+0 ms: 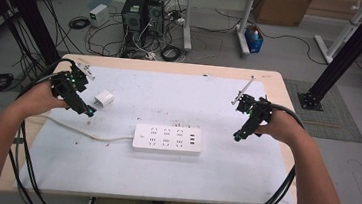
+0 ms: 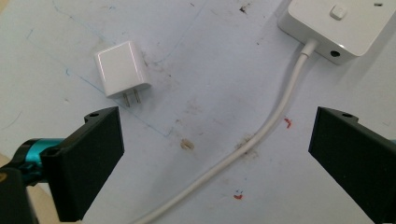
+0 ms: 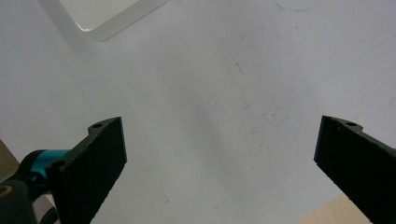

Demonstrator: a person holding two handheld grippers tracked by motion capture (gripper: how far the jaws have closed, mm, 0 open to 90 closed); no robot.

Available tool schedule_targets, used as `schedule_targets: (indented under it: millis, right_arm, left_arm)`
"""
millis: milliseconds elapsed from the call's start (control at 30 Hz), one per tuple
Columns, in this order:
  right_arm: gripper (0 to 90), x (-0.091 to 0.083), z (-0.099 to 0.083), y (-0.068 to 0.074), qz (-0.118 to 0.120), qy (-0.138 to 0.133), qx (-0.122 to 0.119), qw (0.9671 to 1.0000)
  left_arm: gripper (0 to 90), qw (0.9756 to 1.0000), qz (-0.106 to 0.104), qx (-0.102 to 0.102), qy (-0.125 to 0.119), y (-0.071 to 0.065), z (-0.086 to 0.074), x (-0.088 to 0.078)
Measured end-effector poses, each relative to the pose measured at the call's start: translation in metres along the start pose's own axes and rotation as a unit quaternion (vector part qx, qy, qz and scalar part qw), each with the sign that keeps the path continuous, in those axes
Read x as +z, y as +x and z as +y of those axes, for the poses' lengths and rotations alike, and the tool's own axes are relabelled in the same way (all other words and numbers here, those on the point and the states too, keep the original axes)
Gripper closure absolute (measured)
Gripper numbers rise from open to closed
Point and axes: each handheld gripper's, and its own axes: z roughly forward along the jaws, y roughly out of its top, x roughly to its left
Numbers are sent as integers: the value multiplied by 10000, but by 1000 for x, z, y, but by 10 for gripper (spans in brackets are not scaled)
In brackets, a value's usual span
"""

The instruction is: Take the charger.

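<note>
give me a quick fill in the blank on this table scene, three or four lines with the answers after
1. The small white square charger plug lies on its side with ____ metal prongs showing.
2. The white cable runs into the end of the white rectangular ____.
3. The left gripper has its jaws ____, with nothing between them.
4. The right gripper hovers over the white ____ that covers the table.

Missing words: two; power strip; open; mat

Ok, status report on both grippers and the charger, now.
Left gripper open, above the table, near charger. Right gripper open, holding nothing. Charger lies flat beside power strip, untouched. Nothing in the way.
</note>
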Motion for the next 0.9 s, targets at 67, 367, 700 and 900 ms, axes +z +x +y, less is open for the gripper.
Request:
schedule_targets:
  millis: [67,367,700,900]
  right_arm:
    - [17,0,1,2,-9,25,7,10000]
    - [17,2,0,0,-3,-39,65,10000]
    - [17,3,-3,-2,-3,-78,109,9999]
    - [17,2,-5,-2,-26,-126,170,9998]
  left_arm:
    - [33,9998,87,-157,-4,3,1,2]
    - [33,9970,359,-684,-68,19,8,17]
    - [33,9924,355,-1175,-43,41,16,45]
    - [33,9921,343,-1202,-26,52,22,72]
